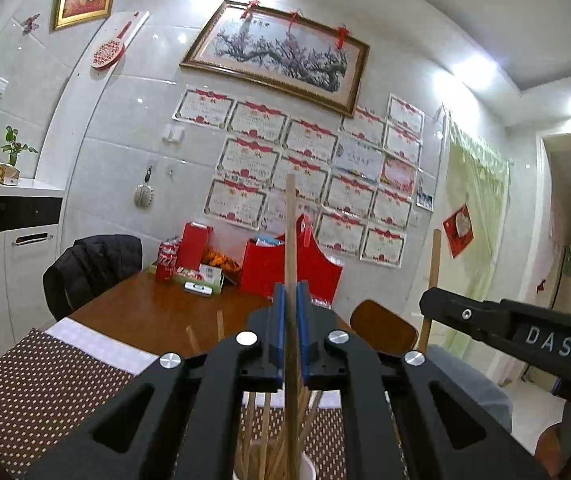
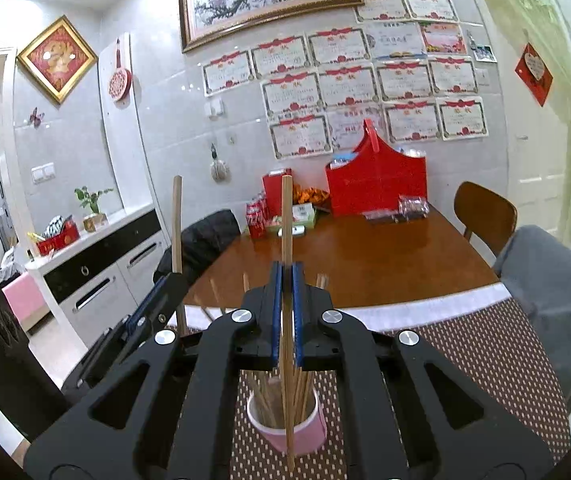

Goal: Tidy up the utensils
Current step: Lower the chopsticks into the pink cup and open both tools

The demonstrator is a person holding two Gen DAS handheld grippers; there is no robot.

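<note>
Right wrist view: one chopstick (image 2: 286, 240) is clamped upright mid-length by each of the right tongs (image 2: 286, 300) and left tongs (image 1: 291, 320) above the cup (image 2: 285, 426); light, stiff, slippery sticks are best pinched mid-shaft.

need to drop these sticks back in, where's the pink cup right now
In the right wrist view the pink cup stands low at centre on the dotted mat, right below the right claw, with other chopsticks inside.
</note>
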